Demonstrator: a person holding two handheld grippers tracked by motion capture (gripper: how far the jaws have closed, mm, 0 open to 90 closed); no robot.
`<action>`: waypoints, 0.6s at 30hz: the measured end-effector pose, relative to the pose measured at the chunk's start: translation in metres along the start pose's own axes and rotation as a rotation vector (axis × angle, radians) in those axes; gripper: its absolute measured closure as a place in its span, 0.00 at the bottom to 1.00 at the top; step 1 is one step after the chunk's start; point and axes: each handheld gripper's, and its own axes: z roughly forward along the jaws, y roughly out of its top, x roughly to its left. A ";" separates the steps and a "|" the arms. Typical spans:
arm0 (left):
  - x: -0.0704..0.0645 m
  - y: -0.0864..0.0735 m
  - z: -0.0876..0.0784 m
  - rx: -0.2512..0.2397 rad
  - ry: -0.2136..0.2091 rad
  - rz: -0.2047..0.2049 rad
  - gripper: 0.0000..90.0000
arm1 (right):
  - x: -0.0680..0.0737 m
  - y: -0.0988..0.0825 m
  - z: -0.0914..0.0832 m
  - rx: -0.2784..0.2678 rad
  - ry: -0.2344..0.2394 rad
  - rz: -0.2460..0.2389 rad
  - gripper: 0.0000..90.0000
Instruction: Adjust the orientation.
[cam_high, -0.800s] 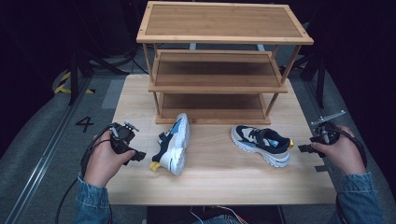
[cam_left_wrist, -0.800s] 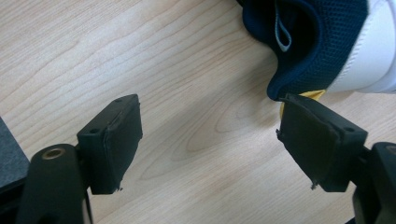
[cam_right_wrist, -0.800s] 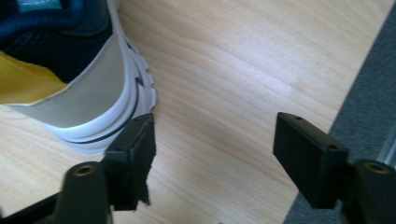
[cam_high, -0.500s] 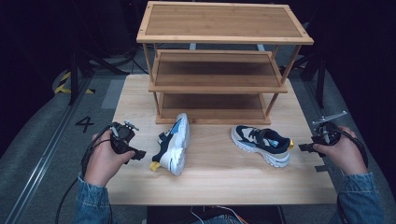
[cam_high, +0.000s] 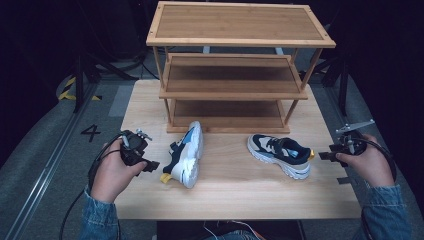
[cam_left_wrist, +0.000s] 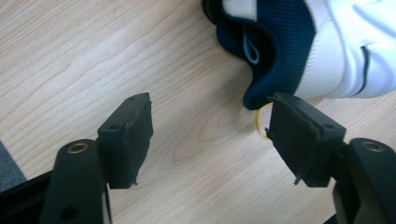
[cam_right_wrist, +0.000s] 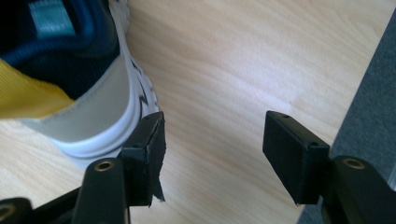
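Two navy and white sneakers lie on the wooden table (cam_high: 230, 192) in front of a shoe rack. The left sneaker (cam_high: 186, 154) lies tipped on its side, with its heel and yellow pull loop (cam_left_wrist: 259, 122) toward my left gripper (cam_high: 150, 165). That gripper (cam_left_wrist: 210, 140) is open, just short of the heel (cam_left_wrist: 275, 51), with bare table between its jaws. The right sneaker (cam_high: 280, 153) stands upright. My right gripper (cam_high: 324, 156) is open just behind its heel (cam_right_wrist: 79, 107). In the right gripper view this gripper (cam_right_wrist: 212, 140) has nothing between its jaws.
A three-tier wooden shoe rack (cam_high: 235, 70) stands at the back of the table, its shelves bare. Dark floor (cam_high: 45, 130) with a "4" mark lies to the left. The table's right edge (cam_right_wrist: 359, 88) runs close beside my right gripper.
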 end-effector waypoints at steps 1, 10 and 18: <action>-0.002 0.002 0.000 -0.009 -0.008 0.005 0.37 | 0.000 0.000 0.000 -0.009 0.007 0.003 0.46; -0.025 0.022 0.006 -0.111 -0.169 0.105 0.59 | 0.006 -0.003 -0.007 0.008 -0.005 0.021 0.57; -0.040 0.039 0.019 -0.082 -0.175 0.175 0.85 | 0.009 -0.008 -0.009 0.006 -0.006 0.021 0.60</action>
